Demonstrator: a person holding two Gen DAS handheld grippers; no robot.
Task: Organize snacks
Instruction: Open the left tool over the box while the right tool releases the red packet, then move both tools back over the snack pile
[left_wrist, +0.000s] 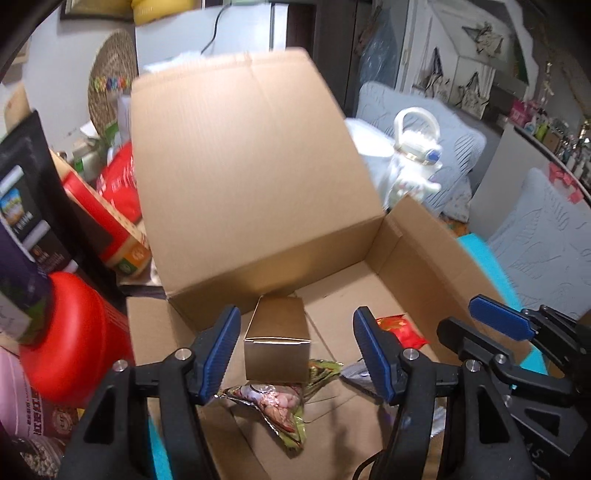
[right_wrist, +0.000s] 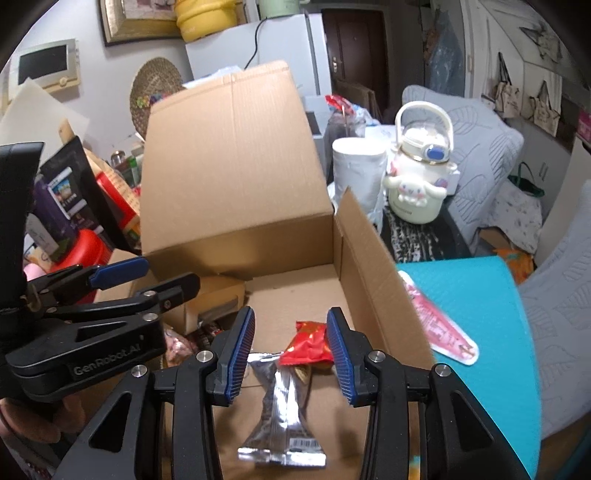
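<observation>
Currently, an open brown cardboard box (left_wrist: 258, 177) is seen at the centre of both views, its tall lid flap raised at the far side. Inside it, in the left wrist view, a small gold rectangular carton (left_wrist: 279, 341) is found at lower centre, with a crinkled green foil snack packet (left_wrist: 275, 404) lying just below it and seemingly touching it. The left tool (left_wrist: 295, 354) is held open above the box, its blue-padded fingers (left_wrist: 221, 354) spread to either side of the gold carton with nothing clamped between them.

In the right wrist view, a silver foil snack packet (right_wrist: 280, 417) is seen on the box floor at lower centre, and a red foil snack packet (right_wrist: 308, 345) lies just beyond it, overlapping its far end. The right tool (right_wrist: 291, 354) is likewise held open over these two packets, gripping neither.

A pink-and-white flat sachet (right_wrist: 439, 325) is seen to the right of the box, on a teal mat (right_wrist: 487, 306). A white cartoon-dog water bottle (right_wrist: 419, 177) stands at upper right, beyond the box, and a red plastic jar (left_wrist: 70, 339) is visible at the left edge of the left wrist view.
</observation>
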